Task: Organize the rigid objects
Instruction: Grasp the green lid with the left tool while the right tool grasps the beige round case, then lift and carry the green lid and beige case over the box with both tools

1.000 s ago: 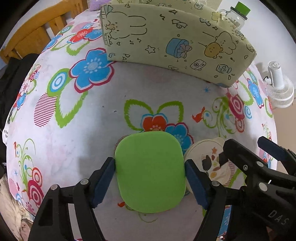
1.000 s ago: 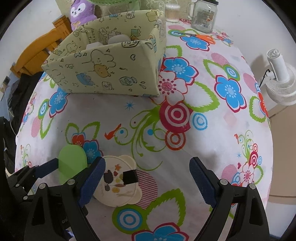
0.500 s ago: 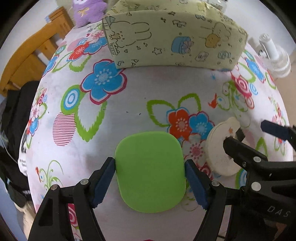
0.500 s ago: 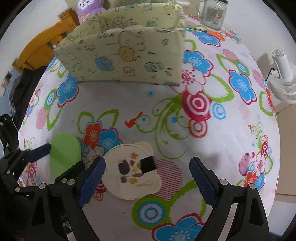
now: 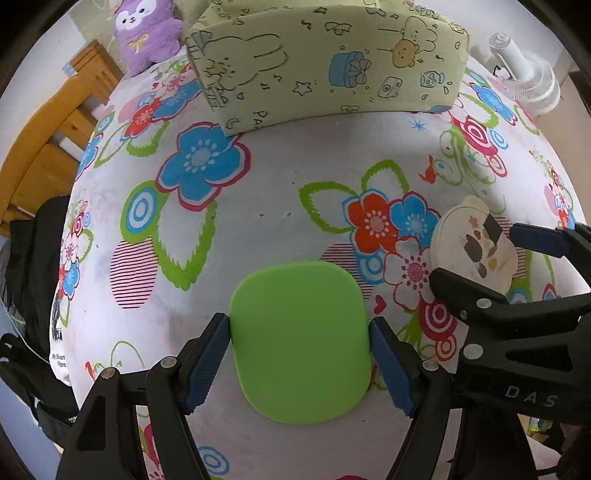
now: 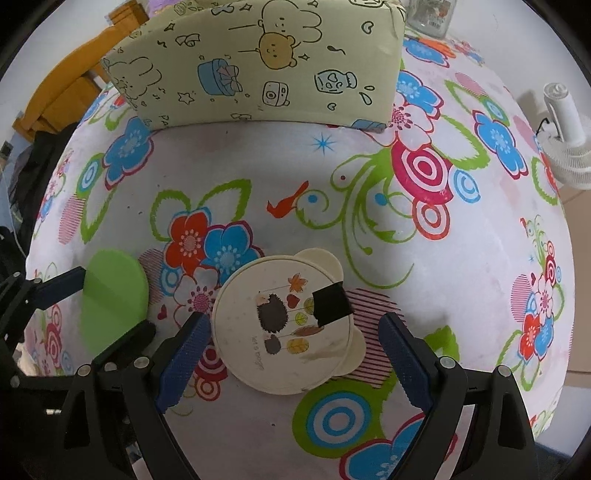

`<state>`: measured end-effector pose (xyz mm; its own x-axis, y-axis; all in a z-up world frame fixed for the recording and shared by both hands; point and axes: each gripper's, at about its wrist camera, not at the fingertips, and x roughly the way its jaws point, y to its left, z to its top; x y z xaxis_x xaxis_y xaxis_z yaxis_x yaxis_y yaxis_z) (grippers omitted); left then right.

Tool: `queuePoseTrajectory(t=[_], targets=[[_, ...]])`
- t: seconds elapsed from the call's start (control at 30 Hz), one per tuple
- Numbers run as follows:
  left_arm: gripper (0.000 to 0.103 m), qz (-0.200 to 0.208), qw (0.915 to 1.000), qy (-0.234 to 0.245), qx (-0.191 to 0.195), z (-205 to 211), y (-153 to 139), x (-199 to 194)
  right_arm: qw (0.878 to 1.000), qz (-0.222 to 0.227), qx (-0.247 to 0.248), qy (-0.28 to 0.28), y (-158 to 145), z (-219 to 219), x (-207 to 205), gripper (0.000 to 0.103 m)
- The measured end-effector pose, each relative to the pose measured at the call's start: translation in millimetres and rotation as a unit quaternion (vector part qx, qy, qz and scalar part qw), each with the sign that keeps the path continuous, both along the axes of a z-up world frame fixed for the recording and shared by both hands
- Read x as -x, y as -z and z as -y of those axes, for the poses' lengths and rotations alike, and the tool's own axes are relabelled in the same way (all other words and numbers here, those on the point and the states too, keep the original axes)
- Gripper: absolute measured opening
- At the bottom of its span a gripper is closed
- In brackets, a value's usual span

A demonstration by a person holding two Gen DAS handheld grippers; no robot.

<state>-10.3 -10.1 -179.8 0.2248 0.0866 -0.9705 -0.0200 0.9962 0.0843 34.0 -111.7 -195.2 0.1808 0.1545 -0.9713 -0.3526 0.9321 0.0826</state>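
Left wrist view: left gripper (image 5: 299, 354) clenched on a green coaster (image 5: 299, 343), both blue pads pressed to its side edges, held above the floral tablecloth (image 5: 258, 192). A patterned fabric box (image 5: 328, 62) stood at the far edge, beside a purple plush toy (image 5: 146, 33).

Right wrist view: right gripper (image 6: 291, 354) released, its jaws straddling a cream hedgehog coaster (image 6: 284, 332) that lay flat on the cloth; a gap showed at the right pad, contact at the left unclear.

Progress, as judged: one coaster in hand, one not yet grasped, neither in the box.
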Motion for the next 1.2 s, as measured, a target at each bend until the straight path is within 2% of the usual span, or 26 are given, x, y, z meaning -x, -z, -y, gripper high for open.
queuePoseTrajectory(t=[0.1,0.13,0.17,0.3,0.5,0.87,1.2], targets=[[0.078,-0.002,0.9999,-0.005,0.009,-3,1,-1,1.000,0.013,0.009,0.014,1,-2,2,0.093],[0.078,0.000,1.0000,-0.001,0.006,-4,1,-3,1.000,0.020,0.017,0.016,0,-4,4,0.086],[0.078,0.002,1.0000,0.003,0.000,-2,1,-3,0.999,0.028,0.025,0.018,0,-5,6,0.085],[0.078,-0.003,0.9999,0.000,0.017,0,0,-4,0.999,0.021,0.023,0.025,0,-5,8,0.085],[0.078,0.010,0.9997,0.006,0.020,3,-12,-13,0.999,0.022,0.016,0.042,-12,7,0,0.085],[0.078,0.034,0.9993,0.014,0.011,3,-43,-37,0.997,0.047,-0.002,0.064,-47,17,-15,0.085],[0.078,0.057,0.9982,0.021,0.003,6,-69,-43,0.994,0.069,-0.015,0.078,-77,16,-21,0.085]])
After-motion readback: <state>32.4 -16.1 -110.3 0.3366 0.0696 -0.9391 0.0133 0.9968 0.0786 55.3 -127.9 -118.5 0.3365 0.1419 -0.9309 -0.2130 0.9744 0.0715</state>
